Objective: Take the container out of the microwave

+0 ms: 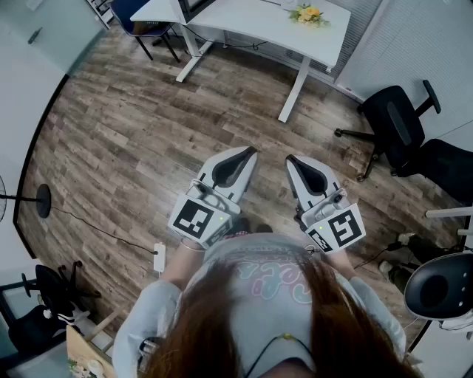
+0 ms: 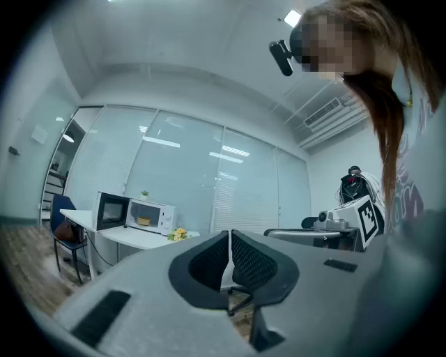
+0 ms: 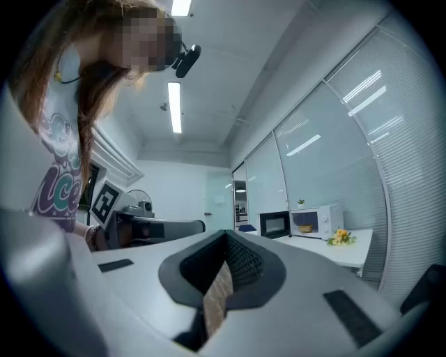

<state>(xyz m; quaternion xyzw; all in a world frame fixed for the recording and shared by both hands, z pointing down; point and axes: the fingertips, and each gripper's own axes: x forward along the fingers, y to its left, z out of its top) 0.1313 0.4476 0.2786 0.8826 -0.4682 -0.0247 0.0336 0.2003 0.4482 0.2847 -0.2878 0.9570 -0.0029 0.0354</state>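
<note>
A white microwave (image 2: 146, 214) stands far off on a white desk (image 2: 132, 237) with its door (image 2: 110, 211) swung open. Inside it sits a small yellowish container (image 2: 143, 221). The right gripper view shows the same microwave (image 3: 317, 220) and container (image 3: 305, 228). My left gripper (image 1: 250, 151) and right gripper (image 1: 291, 159) are held level side by side in front of the person's body, over the wooden floor. Both are shut with nothing between the jaws, as the left gripper (image 2: 229, 245) and right gripper (image 3: 226, 245) views confirm. Both are well short of the microwave.
A bunch of yellow flowers (image 1: 309, 13) lies on the white desk (image 1: 251, 26). Black office chairs (image 1: 399, 129) stand at the right, another chair (image 1: 151, 28) by the desk. A floor fan base (image 1: 43, 199) and a cable lie at the left.
</note>
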